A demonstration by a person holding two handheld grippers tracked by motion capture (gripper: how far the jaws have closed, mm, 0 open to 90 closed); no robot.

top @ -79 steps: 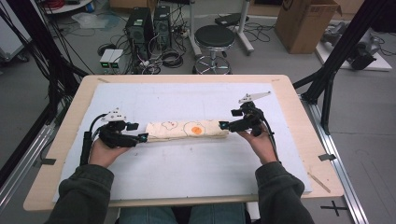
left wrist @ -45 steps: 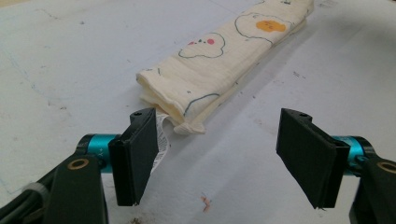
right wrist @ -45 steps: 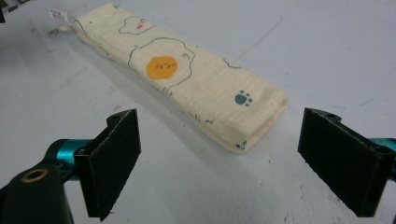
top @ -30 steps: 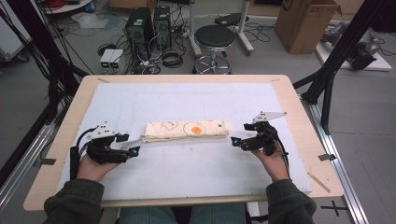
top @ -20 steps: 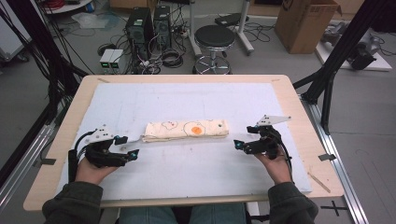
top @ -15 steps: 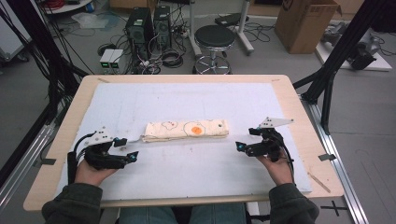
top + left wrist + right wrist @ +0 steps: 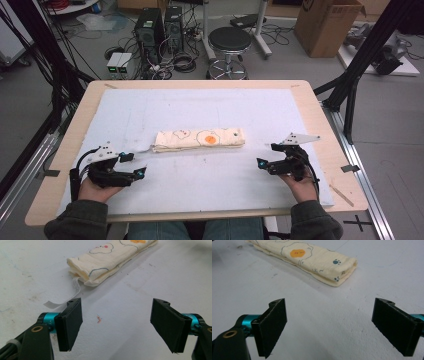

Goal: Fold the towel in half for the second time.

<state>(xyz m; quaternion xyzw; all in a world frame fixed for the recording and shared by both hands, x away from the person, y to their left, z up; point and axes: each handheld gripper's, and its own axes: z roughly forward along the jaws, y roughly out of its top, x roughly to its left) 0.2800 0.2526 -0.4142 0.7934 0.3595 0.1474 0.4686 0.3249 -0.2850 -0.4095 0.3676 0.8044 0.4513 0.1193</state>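
A cream cloth (image 7: pixel 200 139) printed with clouds and an orange egg lies folded into a long narrow strip at the middle of the white mat (image 7: pixel 210 110). Its white label tag (image 7: pixel 65 299) trails from the left end. My left gripper (image 7: pixel 136 167) rests on the mat at the front left, open, apart from the cloth (image 7: pixel 105 260). My right gripper (image 7: pixel 261 163) rests at the front right, open as well, with the cloth's right end (image 7: pixel 337 267) a little ahead of its jaws. Nothing sits between either pair of jaws.
The mat covers a wooden table (image 7: pixel 320 125). Beyond the far edge stand a black stool (image 7: pixel 230 42), computer towers (image 7: pixel 160 25) with cables, and a cardboard box (image 7: pixel 325 20). Black frame posts (image 7: pixel 360 65) rise at both sides.
Both grippers let go of the cloth's ends and drew back toward the front edge, outward to left and right. The folded cloth stays in the middle.
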